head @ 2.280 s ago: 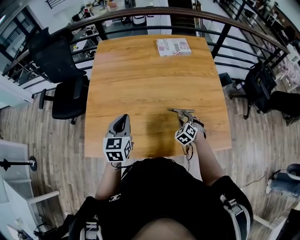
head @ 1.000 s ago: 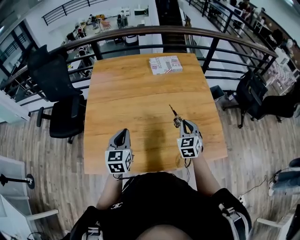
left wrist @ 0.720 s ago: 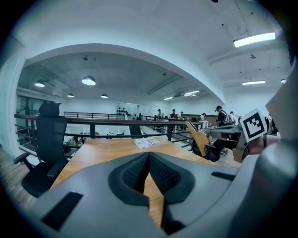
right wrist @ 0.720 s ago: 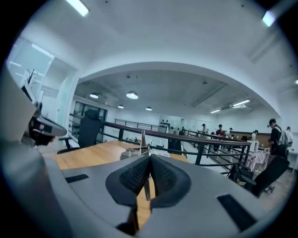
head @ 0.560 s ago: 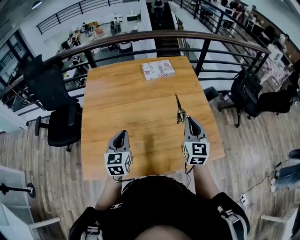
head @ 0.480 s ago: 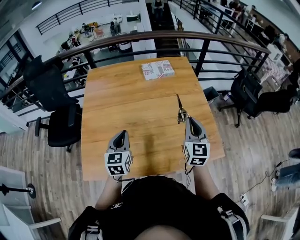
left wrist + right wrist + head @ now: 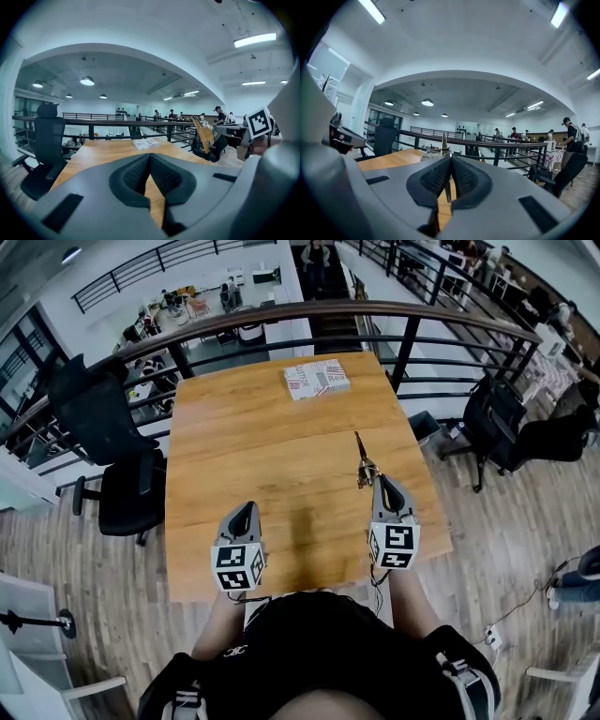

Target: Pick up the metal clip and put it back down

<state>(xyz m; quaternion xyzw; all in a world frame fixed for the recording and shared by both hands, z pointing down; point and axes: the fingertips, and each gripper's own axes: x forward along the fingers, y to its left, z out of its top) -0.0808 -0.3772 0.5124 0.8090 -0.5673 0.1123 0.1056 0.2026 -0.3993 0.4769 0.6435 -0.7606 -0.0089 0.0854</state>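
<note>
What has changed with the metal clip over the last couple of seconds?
The right gripper, shut on the metal clip, has lifted it off the table and rolled, so the clip now points away from the person instead of lying crosswise. The left gripper stays shut and empty by the near edge; the box at the far edge has not moved.

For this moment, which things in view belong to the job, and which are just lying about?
Job:
- metal clip, pinched in the right hand-held gripper
- wooden table, under the clip

Lying about:
- left hand-held gripper, shut and empty
- patterned box at the table's far end
- office chair
- railing
</note>
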